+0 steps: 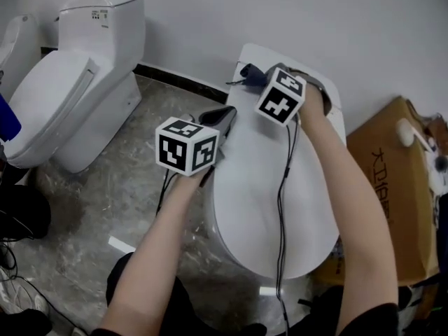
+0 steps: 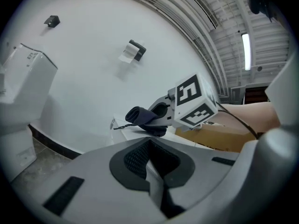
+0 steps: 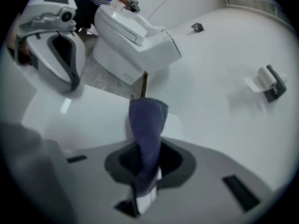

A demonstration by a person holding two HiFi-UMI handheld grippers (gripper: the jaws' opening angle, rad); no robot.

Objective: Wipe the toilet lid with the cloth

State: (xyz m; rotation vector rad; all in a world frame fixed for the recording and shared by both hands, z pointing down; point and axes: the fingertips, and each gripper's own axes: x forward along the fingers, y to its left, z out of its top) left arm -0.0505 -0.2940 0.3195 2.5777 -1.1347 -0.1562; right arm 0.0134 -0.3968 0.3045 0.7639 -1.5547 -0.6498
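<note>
The white toilet lid point(image 1: 266, 187) lies closed in the middle of the head view. My right gripper point(image 1: 255, 79) hovers over the lid's far end near the tank and is shut on a dark blue cloth point(image 1: 250, 73). In the right gripper view the cloth point(image 3: 147, 125) sticks up from between the jaws of that gripper point(image 3: 147, 167), bunched into a roll. My left gripper point(image 1: 222, 117) is at the lid's left edge, shut with nothing in it. In the left gripper view its jaws point(image 2: 152, 164) meet, and the cloth point(image 2: 142, 118) shows beyond them.
A second white toilet point(image 1: 70, 96) stands to the left on the grey stone floor. A brown cardboard box point(image 1: 392, 187) sits close on the right. The white wall is just behind the tank, with a paper holder point(image 3: 271, 83) on it. Cables trail from both grippers.
</note>
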